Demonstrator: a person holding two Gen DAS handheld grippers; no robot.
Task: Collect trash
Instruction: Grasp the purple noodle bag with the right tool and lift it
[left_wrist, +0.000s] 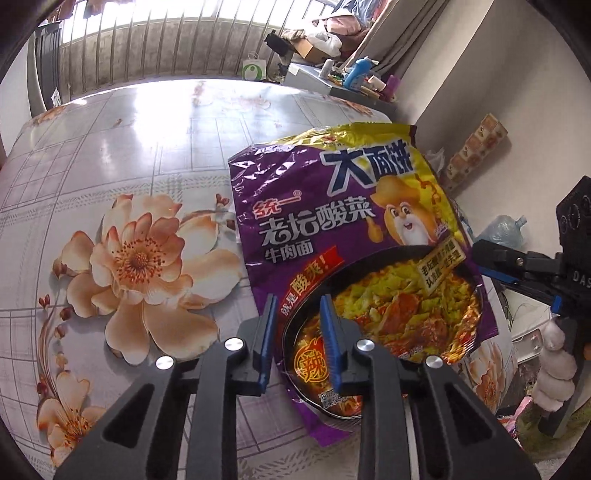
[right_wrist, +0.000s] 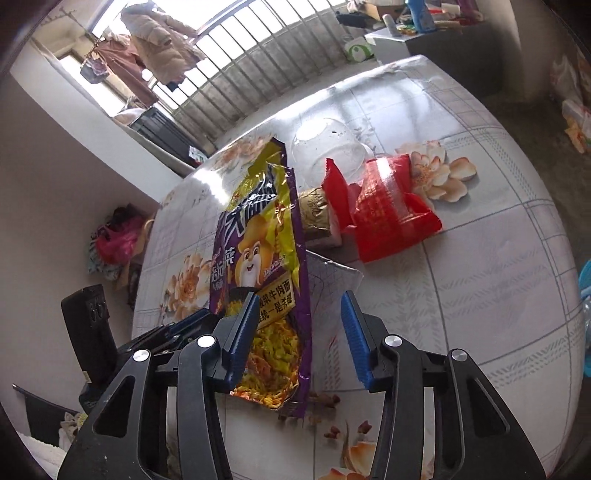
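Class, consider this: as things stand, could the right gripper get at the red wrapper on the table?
Probably yes. The right gripper is open, and the red wrapper lies exposed ahead; only the raised noodle packet crowds its left side.
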